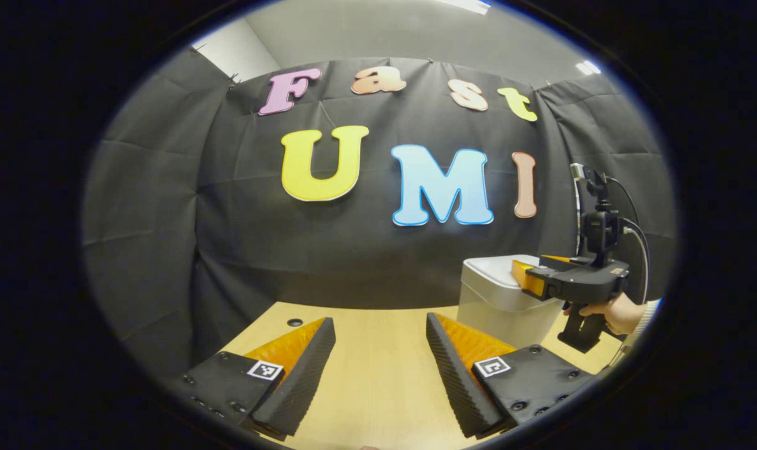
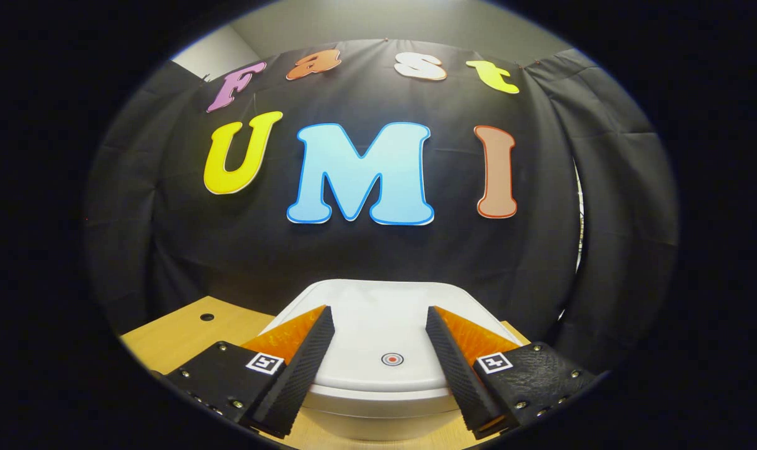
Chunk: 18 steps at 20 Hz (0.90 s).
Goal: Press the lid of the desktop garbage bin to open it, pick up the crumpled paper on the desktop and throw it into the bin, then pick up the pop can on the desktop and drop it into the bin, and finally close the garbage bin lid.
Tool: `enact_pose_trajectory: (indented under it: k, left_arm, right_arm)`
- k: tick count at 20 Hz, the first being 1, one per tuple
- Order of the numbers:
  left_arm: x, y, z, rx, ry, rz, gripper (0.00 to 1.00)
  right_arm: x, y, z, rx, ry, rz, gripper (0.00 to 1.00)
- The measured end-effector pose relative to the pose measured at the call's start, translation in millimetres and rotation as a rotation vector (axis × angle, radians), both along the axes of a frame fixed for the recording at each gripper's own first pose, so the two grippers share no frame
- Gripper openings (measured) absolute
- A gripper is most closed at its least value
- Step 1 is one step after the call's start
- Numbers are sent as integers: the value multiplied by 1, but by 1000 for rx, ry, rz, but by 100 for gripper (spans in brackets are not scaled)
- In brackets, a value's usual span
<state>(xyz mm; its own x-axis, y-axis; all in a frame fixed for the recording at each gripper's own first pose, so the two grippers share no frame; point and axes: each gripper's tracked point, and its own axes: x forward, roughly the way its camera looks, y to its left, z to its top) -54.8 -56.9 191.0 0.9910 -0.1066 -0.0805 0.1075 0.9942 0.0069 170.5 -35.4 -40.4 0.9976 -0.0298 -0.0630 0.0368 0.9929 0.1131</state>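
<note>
The bin [image 2: 378, 369] stands on the worktop [image 1: 378, 375], lid [image 2: 384, 337] shut. The right gripper [image 2: 378, 350] hovers level over the lid, fingers wide apart, empty. The left gripper [image 1: 378, 362] hangs above the bare worktop, fingers wide apart, empty.

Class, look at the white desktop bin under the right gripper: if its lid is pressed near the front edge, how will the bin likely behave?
The bin looks like smooth, hollow plastic, so probably light. It stands on a smooth wooden table, so it may slide or tip. The lid looks rigid; pressing its round mark from above seems steadier.
</note>
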Motion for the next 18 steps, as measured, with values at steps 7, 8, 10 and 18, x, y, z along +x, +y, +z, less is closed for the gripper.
enact_pose_trajectory:
  k: [7, 8, 10, 18]
  left_arm:
    - [-12, -4, 10, -28, -23, 10, 96]
    - [-13, -5, 11, -27, -25, 14, 95]
    - [-17, -6, 12, -17, -28, 24, 96]
    - [-21, -15, 21, 24, -60, 81, 96]
  right_arm:
    - [1, -1, 6, 18, -7, -1, 96]
    - [0, -1, 7, 33, -6, 3, 95]
    - [-3, 1, 7, 36, 15, 21, 94]
    - [-63, -1, 26, 13, 38, 77, 94]
